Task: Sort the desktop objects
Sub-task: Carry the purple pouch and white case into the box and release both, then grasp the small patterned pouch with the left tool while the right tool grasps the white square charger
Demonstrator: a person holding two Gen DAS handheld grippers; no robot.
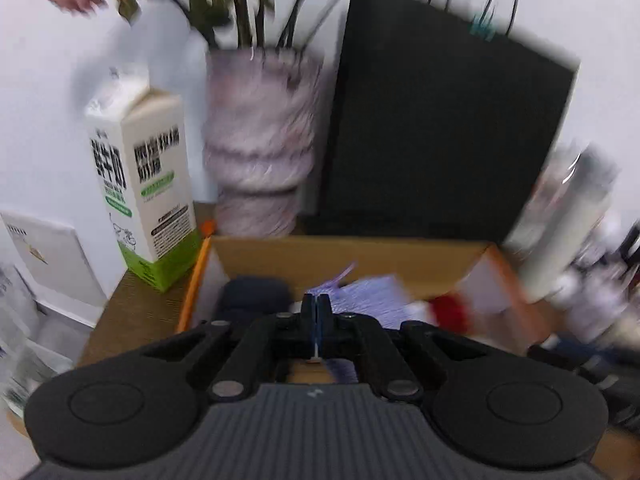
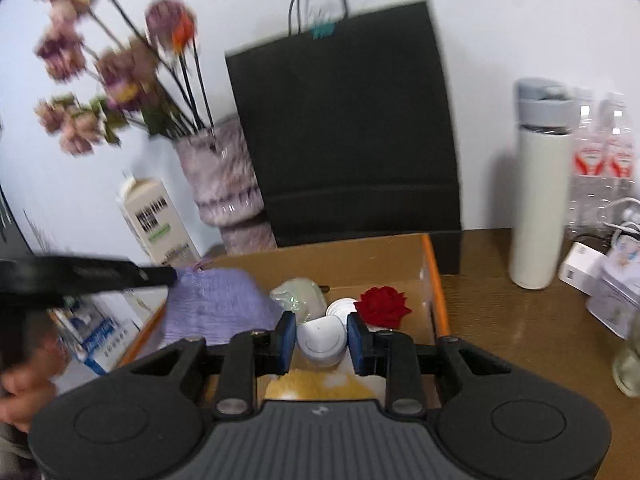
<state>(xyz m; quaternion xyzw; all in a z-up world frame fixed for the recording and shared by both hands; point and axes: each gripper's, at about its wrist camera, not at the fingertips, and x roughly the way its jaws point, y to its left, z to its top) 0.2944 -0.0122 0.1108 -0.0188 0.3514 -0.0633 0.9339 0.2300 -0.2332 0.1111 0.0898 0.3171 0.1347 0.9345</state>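
left gripper (image 1: 316,308) pinching purple cloth (image 1: 368,300).

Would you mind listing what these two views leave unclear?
- Left wrist: the left gripper is shut, but whether it pinches the purple cloth is hidden by its own jaws.
- Left wrist: the bottle is smeared by motion blur.
- Right wrist: the box floor is cut off by the right gripper.
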